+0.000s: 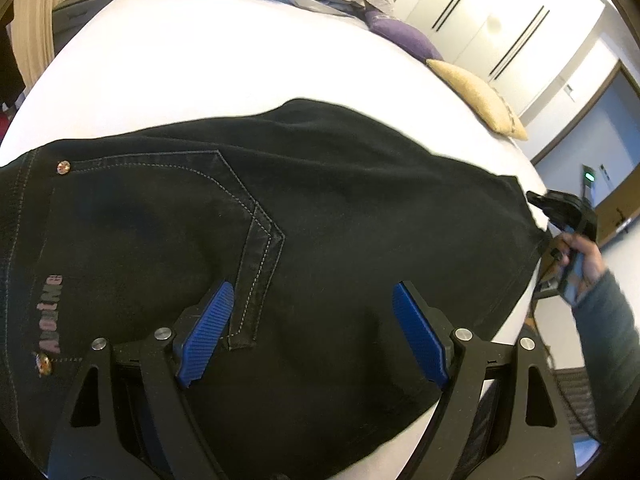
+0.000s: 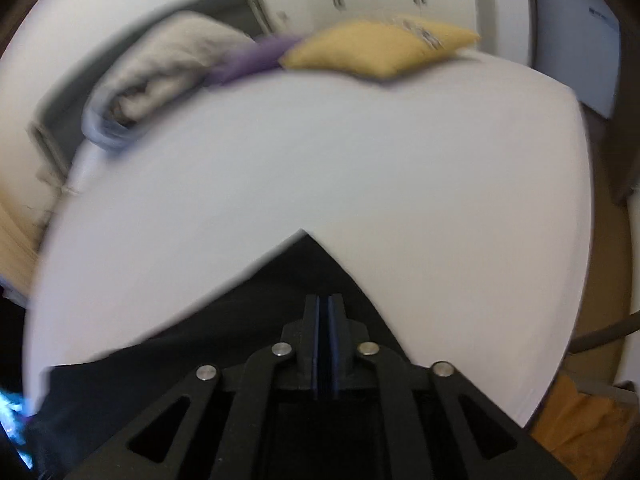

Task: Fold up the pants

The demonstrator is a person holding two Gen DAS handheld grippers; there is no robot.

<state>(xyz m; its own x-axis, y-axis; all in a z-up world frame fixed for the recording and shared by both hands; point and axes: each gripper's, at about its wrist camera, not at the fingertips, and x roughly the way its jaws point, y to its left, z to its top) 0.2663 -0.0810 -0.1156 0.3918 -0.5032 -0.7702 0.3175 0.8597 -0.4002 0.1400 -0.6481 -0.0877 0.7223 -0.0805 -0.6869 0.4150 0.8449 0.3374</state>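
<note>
Black pants (image 1: 320, 208) are spread flat on the white bed (image 1: 192, 68), toward its near edge. A back pocket outlined in pale stitching is seen, with copper rivets at its corners and a faded printed word near the waistband. The fabric lies mostly smooth, with shallow creases.

The left gripper (image 1: 312, 332) is held wide open above the pants by the pocket, nothing between its blue pads (image 1: 208, 332). The right gripper (image 2: 325, 320) is seen pressed fully closed at a corner of the pants; whether cloth is pinched cannot be told. A yellow cushion (image 2: 376, 50) lies at the bed's far edge from the pants.
</note>
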